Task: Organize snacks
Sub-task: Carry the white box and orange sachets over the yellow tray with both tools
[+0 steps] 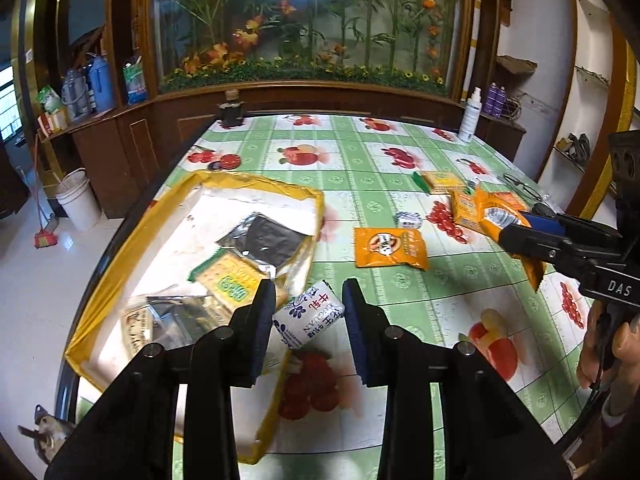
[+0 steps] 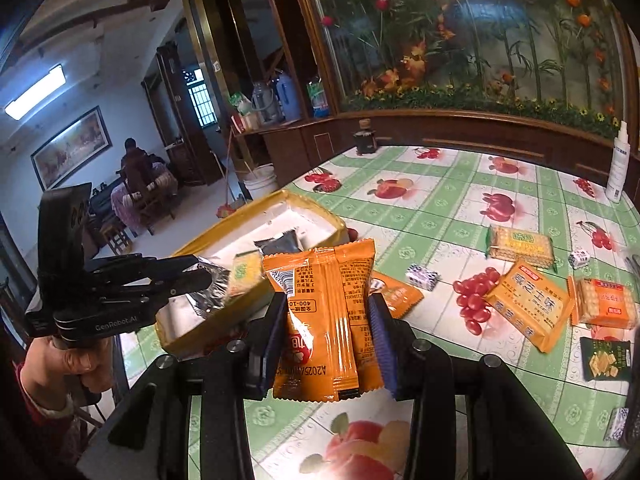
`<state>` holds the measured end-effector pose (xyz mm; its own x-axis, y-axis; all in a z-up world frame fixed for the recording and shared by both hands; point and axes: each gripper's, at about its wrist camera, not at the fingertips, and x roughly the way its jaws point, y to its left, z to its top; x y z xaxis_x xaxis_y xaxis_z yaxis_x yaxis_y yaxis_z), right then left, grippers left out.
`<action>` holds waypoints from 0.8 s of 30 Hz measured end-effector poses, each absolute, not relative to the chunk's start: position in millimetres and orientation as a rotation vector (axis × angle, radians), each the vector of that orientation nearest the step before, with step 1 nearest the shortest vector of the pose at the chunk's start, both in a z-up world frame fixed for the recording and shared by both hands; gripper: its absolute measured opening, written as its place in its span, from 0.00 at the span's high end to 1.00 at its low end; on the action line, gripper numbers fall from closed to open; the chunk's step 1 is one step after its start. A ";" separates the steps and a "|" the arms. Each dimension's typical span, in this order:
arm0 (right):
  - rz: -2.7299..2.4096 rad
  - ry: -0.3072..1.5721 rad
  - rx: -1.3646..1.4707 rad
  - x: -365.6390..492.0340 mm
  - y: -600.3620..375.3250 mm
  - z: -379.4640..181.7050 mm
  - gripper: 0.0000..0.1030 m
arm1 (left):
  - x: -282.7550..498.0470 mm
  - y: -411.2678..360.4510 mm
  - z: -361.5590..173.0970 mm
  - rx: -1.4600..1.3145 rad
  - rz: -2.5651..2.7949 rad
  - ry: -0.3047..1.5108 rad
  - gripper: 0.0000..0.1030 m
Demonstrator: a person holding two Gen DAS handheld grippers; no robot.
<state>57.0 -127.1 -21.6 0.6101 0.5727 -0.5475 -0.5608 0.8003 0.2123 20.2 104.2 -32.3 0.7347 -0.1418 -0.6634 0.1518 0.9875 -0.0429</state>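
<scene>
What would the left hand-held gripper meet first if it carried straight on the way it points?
Probably the yellow-rimmed box, near its right wall; the left hand-held gripper already carries a small white packet. Depth is uncertain.

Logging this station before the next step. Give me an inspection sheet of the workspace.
Surface: table under a green checked fruit-print cloth.
Job's things: yellow-rimmed box at the left edge holds cracker and dark foil packs; an orange packet, small white packs, and cracker packs lie loose on the cloth.
Clutter: spray bottle, dark jar and glasses at the far side.
Grippers: left gripper shut on a white milk pack; right gripper shut on an orange snack packet; both lifted off the table.
Cables: nothing seen.
Surroundings: flower-painted glass panel, wooden cabinets, white bucket, a person seated in the far room.
</scene>
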 end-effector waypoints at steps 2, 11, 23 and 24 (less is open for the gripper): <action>0.670 0.638 0.018 56.4 -118.5 -20.2 0.60 | 19.0 112.9 -32.4 0.007 -0.137 0.729 0.69; 0.749 0.645 0.011 61.9 -68.7 -19.4 0.60 | 15.5 148.2 -32.5 -0.001 -0.028 0.714 0.69; 0.827 0.675 0.008 85.6 -3.5 -26.5 0.60 | 29.5 175.0 -43.9 -0.021 0.030 0.725 0.69; 0.828 0.679 0.007 88.0 0.3 -28.1 0.60 | 30.1 177.4 -45.0 -0.024 0.034 0.726 0.69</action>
